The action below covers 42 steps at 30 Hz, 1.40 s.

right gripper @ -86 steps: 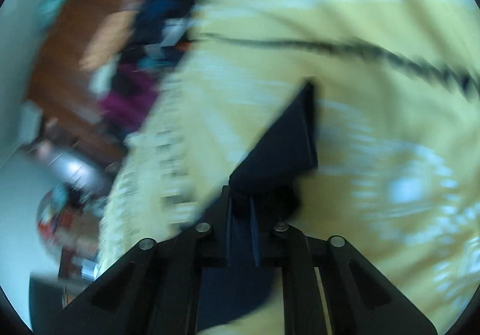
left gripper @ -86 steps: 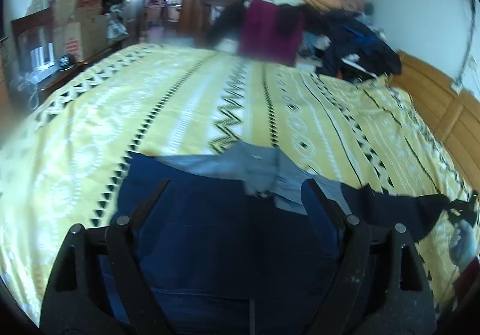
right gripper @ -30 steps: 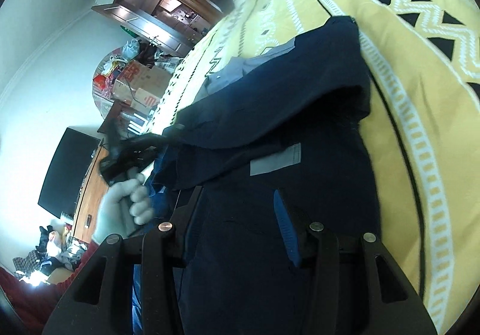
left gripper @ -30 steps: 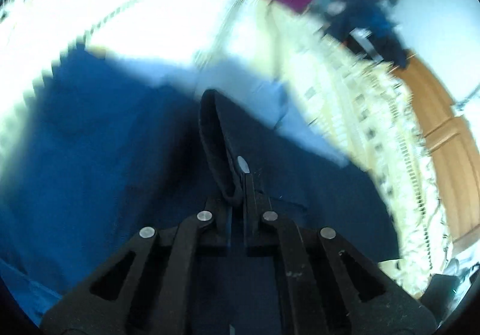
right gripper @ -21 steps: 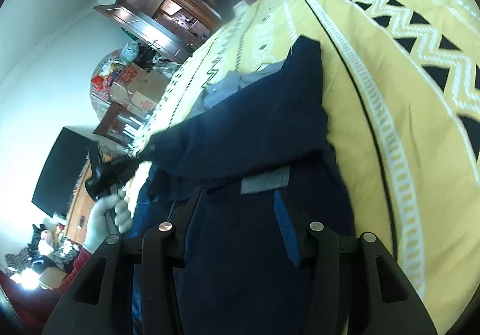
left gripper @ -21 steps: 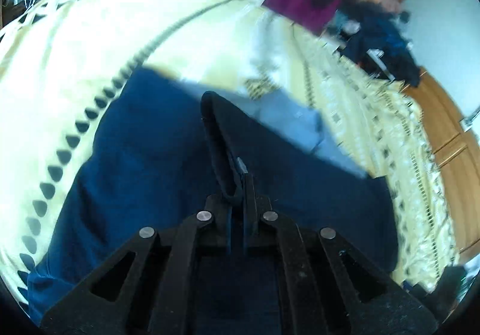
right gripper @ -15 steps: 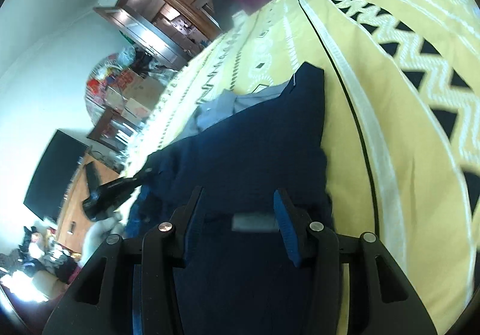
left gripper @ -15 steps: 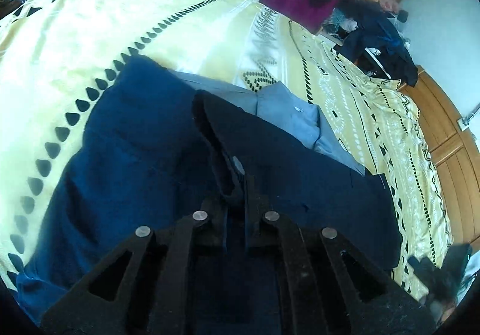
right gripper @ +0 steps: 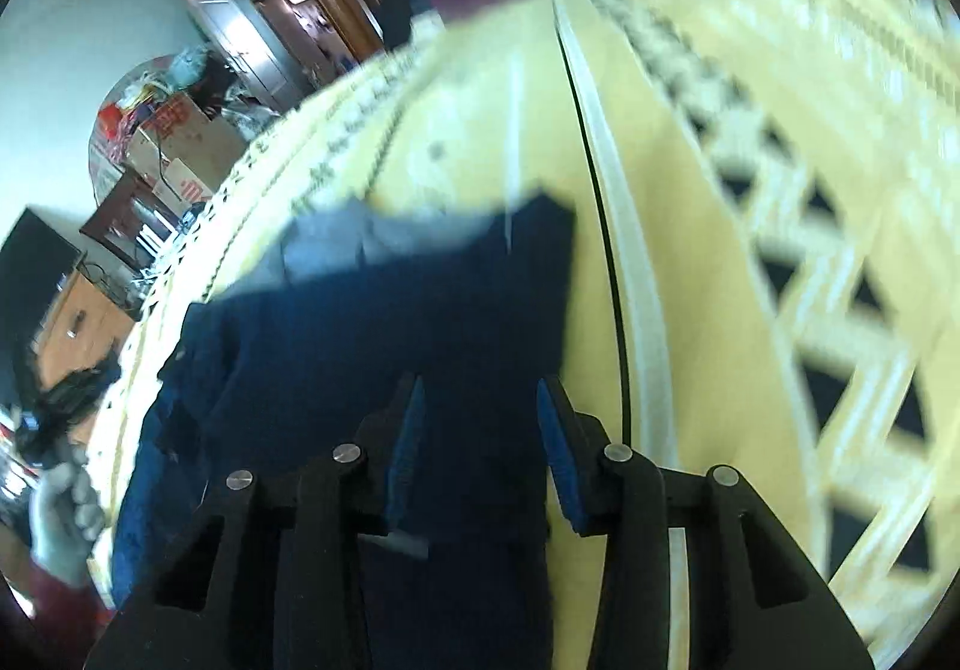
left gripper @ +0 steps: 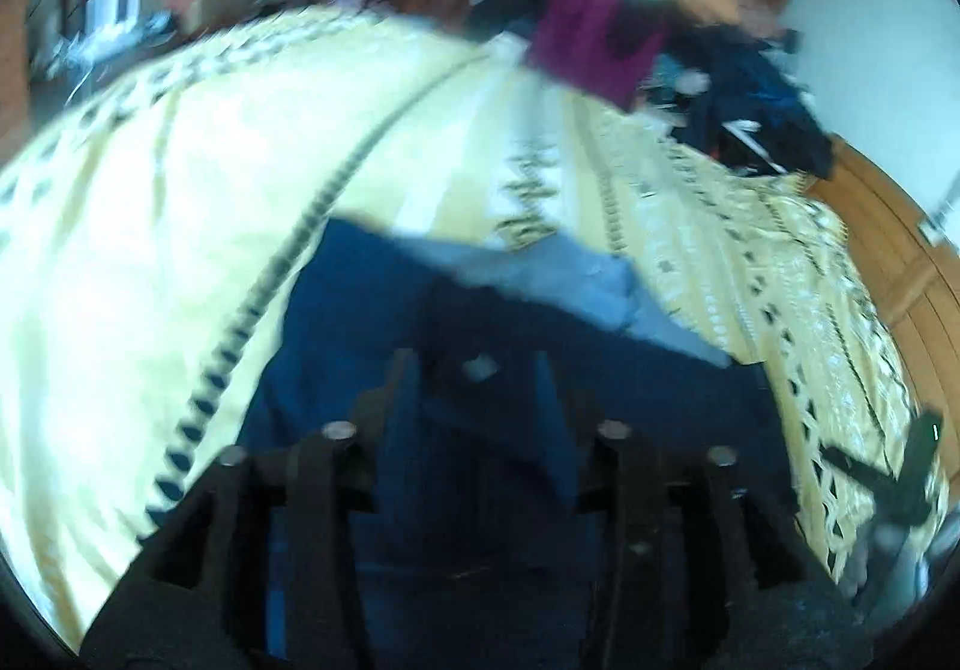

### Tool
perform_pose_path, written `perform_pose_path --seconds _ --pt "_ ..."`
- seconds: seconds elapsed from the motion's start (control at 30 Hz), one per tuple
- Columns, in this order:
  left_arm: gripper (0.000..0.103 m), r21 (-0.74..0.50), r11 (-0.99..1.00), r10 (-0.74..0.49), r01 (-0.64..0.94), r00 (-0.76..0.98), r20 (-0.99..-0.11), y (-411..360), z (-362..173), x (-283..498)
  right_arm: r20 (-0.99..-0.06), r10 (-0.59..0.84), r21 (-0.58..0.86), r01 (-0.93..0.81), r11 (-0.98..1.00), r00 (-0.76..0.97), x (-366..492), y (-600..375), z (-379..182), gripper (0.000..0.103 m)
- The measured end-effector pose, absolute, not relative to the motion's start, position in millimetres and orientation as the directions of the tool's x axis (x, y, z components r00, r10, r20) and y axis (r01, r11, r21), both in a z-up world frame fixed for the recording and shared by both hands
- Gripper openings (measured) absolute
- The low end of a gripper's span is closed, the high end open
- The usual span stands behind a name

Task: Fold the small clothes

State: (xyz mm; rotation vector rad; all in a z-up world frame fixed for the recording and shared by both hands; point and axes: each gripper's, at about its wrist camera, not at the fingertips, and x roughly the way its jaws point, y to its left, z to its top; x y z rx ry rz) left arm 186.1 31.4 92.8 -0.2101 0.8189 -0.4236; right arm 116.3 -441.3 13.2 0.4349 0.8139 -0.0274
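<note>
Navy cloth is lying spread on the yellow patterned bedspread (left gripper: 180, 226) of the bed, toward its near edge: this is the dark blue garment (left gripper: 372, 322) I am folding, with a paler grey-blue piece (left gripper: 558, 274) showing along its far side. My left hand-held gripper (left gripper: 474, 388) is hanging just above the fold it has laid; its jaws have just been opening and are standing apart, with the dark cloth and a small pale button (left gripper: 479, 368) seen between them but, as far as the blur lets me judge, not pinched. My right hand-held gripper (right gripper: 480, 424) is poised over the garment's right part, near the edge where cloth meets bedspread; its jaws have just been closing a little, yet the blue pads (right gripper: 555, 451) are standing apart with nothing pressed between them. I am judging one fold as laid and the next as not yet begun. The risk here is the loose flap: if a pad is snagging it as I pull away, the fold may be dragged open or skewed. Grabbing only the top layer would also be leaving the underside rumpled against the soft, yielding bed.
</note>
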Motion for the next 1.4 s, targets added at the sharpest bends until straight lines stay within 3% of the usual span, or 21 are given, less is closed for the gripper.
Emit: perform_pose_path --seconds 0.13,0.3,0.6,0.9,1.0,1.07,1.17,1.3,1.4 --pt "0.048 -0.366 0.863 -0.502 0.349 0.507 -0.701 -11.1 69.4 217.9 -0.762 0.088 0.255 0.174 0.951 0.641 189.1 -439.4 3.9 0.045" --pt "0.046 -0.304 0.928 -0.368 0.213 0.413 -0.833 -8.4 1.9 245.8 -0.853 0.0 0.126 0.207 0.97 0.522 235.2 -442.7 -44.8 0.045" --pt "0.047 -0.336 0.91 -0.413 0.244 0.457 -0.788 2.2 -4.8 234.8 -0.852 -0.051 0.075 0.217 0.973 0.522 232.9 -443.5 -63.0 0.048" --pt "0.052 -0.334 0.873 -0.48 0.356 0.498 -0.723 -19.7 45.3 209.2 -0.789 -0.057 0.073 0.185 0.98 0.612 176.4 -415.8 -13.2 0.05" --pt "0.061 -0.305 0.884 -0.45 0.355 0.466 -0.761 -22.7 28.1 215.7 -0.781 -0.029 0.085 0.151 0.985 0.624 138.7 -396.6 -14.0 0.05" --pt "0.058 -0.285 0.917 -0.382 0.28 0.403 -0.832 -13.7 -4.8 225.5 -0.811 -0.016 0.085 0.145 0.986 0.585 124.7 -389.7 -31.1 0.05" --pt "0.058 -0.33 0.898 -0.429 0.29 0.412 -0.804 -3.8 -7.8 222.3 -0.833 0.009 0.111 0.151 0.982 0.553 112.9 -389.0 -57.6 0.05" --pt "0.059 -0.345 0.887 -0.455 0.307 0.45 -0.769 11.1 18.7 207.8 -0.83 0.004 0.113 0.162 0.98 0.558 117.2 -392.5 -37.7 0.052" --pt "0.066 -0.297 0.918 -0.39 0.263 0.467 -0.794 39.1 18.9 200.6 -0.785 0.03 0.129 0.116 0.985 0.619 105.7 -385.8 -13.9 0.056"
